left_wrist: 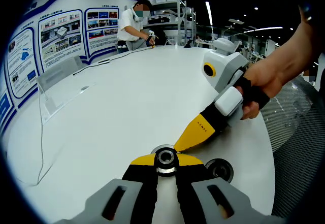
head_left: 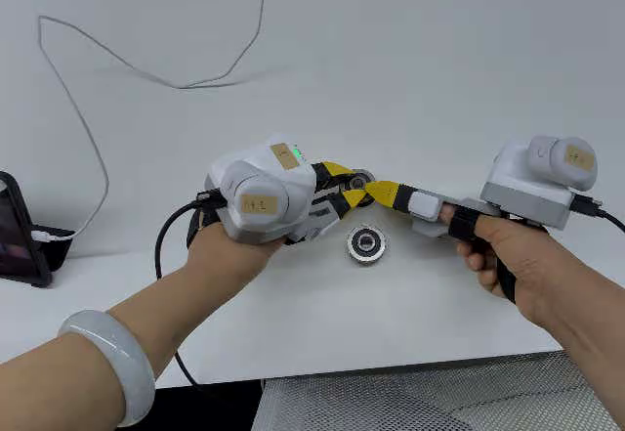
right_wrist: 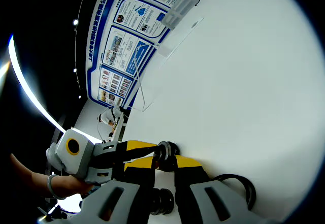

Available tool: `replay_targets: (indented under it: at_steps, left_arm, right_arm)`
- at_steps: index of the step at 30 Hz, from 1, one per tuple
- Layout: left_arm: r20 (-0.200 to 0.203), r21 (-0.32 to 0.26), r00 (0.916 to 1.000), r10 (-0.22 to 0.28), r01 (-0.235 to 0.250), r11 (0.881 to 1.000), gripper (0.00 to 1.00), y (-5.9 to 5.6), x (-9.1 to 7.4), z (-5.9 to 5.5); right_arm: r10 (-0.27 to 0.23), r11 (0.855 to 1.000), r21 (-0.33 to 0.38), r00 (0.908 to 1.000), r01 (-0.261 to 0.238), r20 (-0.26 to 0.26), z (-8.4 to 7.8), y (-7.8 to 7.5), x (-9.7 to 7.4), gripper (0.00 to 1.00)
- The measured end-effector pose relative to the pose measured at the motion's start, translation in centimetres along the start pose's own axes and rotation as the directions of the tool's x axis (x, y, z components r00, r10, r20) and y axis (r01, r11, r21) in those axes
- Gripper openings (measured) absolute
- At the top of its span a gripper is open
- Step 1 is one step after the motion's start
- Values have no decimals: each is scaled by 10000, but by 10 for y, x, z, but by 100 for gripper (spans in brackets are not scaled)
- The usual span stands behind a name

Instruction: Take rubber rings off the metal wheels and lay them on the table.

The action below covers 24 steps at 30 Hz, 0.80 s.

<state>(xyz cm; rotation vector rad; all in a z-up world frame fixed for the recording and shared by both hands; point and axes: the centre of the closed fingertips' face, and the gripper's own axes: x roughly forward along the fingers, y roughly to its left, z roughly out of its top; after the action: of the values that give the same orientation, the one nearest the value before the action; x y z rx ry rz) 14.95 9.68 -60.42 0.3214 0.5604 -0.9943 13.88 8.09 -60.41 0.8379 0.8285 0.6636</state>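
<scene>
Left gripper [head_left: 347,184]: we hold it clenched on one wheel [left_wrist: 166,159] above the desk [head_left: 293,304]. Right gripper [head_left: 373,192] meets the wheel's rim from the right; we cannot tell its grip.

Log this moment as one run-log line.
left tongs: shut on wheel | right tongs: tips at that wheel's rim, grip unclear | second wheel: lying on table

Shows left gripper [head_left: 344,185] and right gripper [head_left: 379,192] both clamped on one metal wheel [head_left: 357,182] above white table [head_left: 293,304]; second wheel [head_left: 366,244] lying flat beneath; dark device [head_left: 20,231] at left edge.
</scene>
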Motion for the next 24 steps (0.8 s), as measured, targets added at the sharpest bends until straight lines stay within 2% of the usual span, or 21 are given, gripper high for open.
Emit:
replay_targets:
  at_steps: [9, 14, 24]
  left_arm:
    - [-8, 15, 10000, 0, 0, 10000, 14, -1, 0, 1]
    - [-18, 27, 10000, -7, 7, 10000, 14, -1, 0, 1]
    - [-35, 33, 10000, -8, 8, 10000, 14, -1, 1, 1]
  right_arm:
    - [51, 9999, 149, 10000, -52, 78, 2, 1, 2, 17]
    - [127, 9999, -80, 9998, -126, 158, 7, 3, -2, 14]
    - [-28, 9991, -429, 10000, 27, -11, 2, 1, -1, 18]
